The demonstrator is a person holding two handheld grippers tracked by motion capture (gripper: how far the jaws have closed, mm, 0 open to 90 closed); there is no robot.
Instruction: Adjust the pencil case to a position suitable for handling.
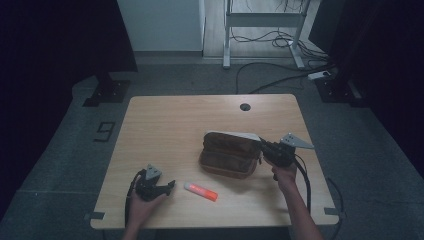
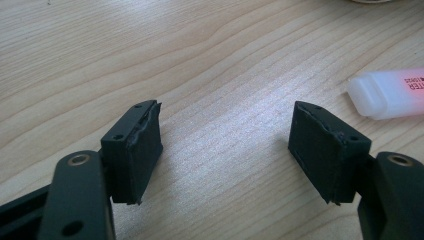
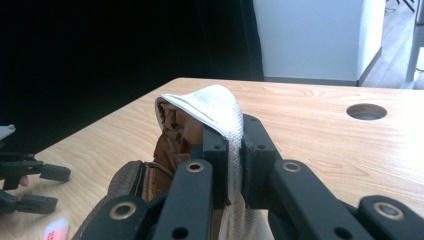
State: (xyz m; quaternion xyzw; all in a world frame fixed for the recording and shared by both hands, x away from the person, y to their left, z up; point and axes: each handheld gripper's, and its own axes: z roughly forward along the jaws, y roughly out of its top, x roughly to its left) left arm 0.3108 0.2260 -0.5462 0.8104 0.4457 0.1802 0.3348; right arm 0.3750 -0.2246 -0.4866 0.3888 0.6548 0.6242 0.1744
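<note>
Right tongs (image 3: 231, 165) up close are clamped on the pale flap (image 3: 220, 107) of our brown pouch (image 1: 229, 154), mid-tabletop (image 1: 165, 125). Left tongs (image 2: 227, 150) sit apart, empty; the marker (image 1: 200, 191) lies just right of them, long axis running toward the pouch.

The light wooden table (image 1: 165, 120) bears a brown pouch (image 1: 227, 157) and, near its front edge, a marker (image 1: 200, 191).
</note>
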